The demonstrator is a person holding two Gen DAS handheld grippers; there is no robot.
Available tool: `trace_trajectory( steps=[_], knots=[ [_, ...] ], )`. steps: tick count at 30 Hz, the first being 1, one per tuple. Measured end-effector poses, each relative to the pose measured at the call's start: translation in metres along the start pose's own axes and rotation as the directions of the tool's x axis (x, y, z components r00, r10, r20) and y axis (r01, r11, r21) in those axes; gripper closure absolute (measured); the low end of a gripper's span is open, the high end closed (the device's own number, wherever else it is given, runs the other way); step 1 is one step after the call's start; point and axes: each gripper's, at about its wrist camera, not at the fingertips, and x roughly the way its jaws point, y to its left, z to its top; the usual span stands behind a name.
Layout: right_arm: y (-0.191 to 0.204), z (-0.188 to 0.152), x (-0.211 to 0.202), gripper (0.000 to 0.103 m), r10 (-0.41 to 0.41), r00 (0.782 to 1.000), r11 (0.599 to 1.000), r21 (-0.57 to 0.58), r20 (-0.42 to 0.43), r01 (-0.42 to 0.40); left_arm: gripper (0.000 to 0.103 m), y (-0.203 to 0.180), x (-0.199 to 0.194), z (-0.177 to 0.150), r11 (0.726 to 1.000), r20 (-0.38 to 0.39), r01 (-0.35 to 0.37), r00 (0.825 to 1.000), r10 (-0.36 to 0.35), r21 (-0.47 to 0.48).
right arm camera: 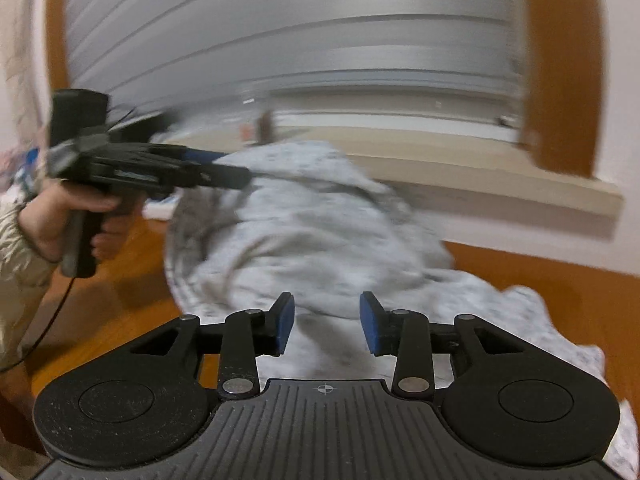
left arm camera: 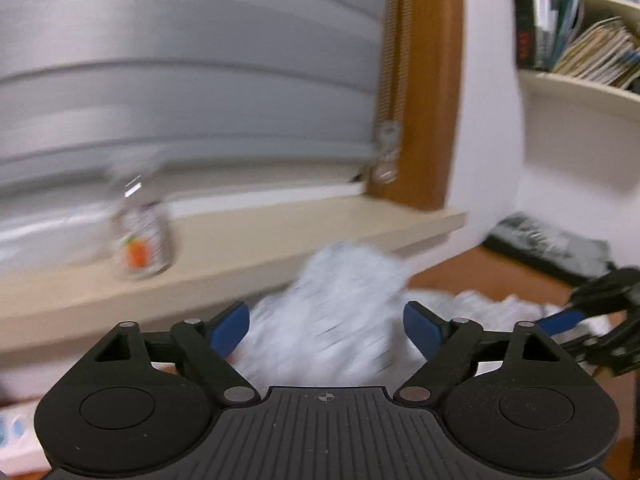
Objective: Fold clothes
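Left claw (left arm camera: 326, 330) released wide over the speckled pale-grey crumpled garment (left arm camera: 340, 320); right claw (right arm camera: 327, 324) released too, only its view showing the person's hand (right arm camera: 76, 216).

Garment (right arm camera: 304, 232) heaped on the floor (right arm camera: 120, 280), seemingly below the sill (right arm camera: 480, 176).

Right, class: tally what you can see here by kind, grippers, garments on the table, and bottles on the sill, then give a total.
Grippers: 2, left gripper and right gripper
Garments: 1, pale speckled garment
Bottles: 1, blurred bottle
Total: 4
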Motion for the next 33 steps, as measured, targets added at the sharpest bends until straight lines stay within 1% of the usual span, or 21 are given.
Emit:
trace_trajectory(
  steps=[2, 3, 4, 5, 8, 9, 12, 14, 18, 23, 25, 28, 33],
  knots=[
    [0.015, 0.004, 0.007, 0.066, 0.018, 1.000, 0.999, -0.033, -0.002, -0.019, 0.009, 0.018, -0.005, -0.010, 0.999, -0.001, -0.003, 1.000, 0.003, -0.046],
    [0.023, 0.006, 0.013, 0.066, 0.025, 1.000, 0.999, -0.045, -0.003, -0.026, 0.004, 0.026, -0.007, -0.014, 0.998, 0.002, -0.004, 1.000, 0.004, -0.069],
    [0.030, 0.008, 0.019, 0.066, 0.032, 0.999, 0.998, -0.057, -0.004, -0.032, 0.002, 0.033, -0.009, -0.018, 0.996, 0.012, 0.002, 1.000, 0.000, -0.094],
    [0.040, 0.010, 0.024, 0.066, 0.027, 1.000, 0.996, -0.082, -0.002, -0.027, 0.001, 0.040, -0.011, -0.022, 0.993, 0.023, 0.008, 1.000, -0.005, -0.119],
    [0.067, 0.013, 0.034, 0.064, 0.016, 1.000, 0.989, -0.150, 0.015, -0.014, 0.001, 0.054, -0.011, -0.029, 0.975, 0.066, 0.070, 0.996, -0.057, -0.210],
    [0.075, 0.013, 0.037, 0.064, 0.016, 1.000, 0.986, -0.167, 0.021, -0.013, 0.001, 0.055, -0.011, -0.029, 0.972, 0.072, 0.081, 0.995, -0.067, -0.220],
    [0.089, 0.011, 0.043, 0.064, -0.006, 1.000, 0.980, -0.198, 0.020, 0.010, 0.001, 0.058, -0.014, -0.029, 0.970, 0.090, 0.101, 0.992, -0.082, -0.222],
    [0.093, 0.012, 0.048, 0.064, -0.011, 1.000, 0.976, -0.216, 0.022, 0.015, 0.001, 0.061, -0.014, -0.027, 0.966, 0.093, 0.093, 0.993, -0.072, -0.241],
    [0.101, 0.013, 0.043, 0.064, -0.034, 0.999, 0.971, -0.235, 0.040, 0.042, 0.000, 0.061, -0.016, -0.027, 0.962, 0.109, 0.089, 0.992, -0.063, -0.259],
    [0.116, 0.017, 0.032, 0.064, -0.046, 0.998, 0.958, -0.280, 0.041, 0.056, 0.000, 0.064, -0.023, -0.032, 0.962, 0.101, 0.072, 0.994, -0.046, -0.262],
    [0.126, 0.018, 0.032, 0.064, -0.040, 0.999, 0.950, -0.307, 0.033, 0.048, 0.000, 0.065, -0.024, -0.033, 0.960, 0.099, 0.067, 0.994, -0.041, -0.272],
    [0.138, 0.017, 0.037, 0.064, -0.061, 0.998, 0.934, -0.351, 0.023, 0.065, 0.000, 0.065, -0.022, -0.034, 0.961, 0.093, 0.059, 0.995, -0.035, -0.270],
    [0.140, 0.020, 0.036, 0.065, -0.089, 0.996, 0.918, -0.385, 0.032, 0.094, 0.000, 0.065, -0.020, -0.035, 0.961, 0.089, 0.054, 0.996, -0.031, -0.271]
  ],
)
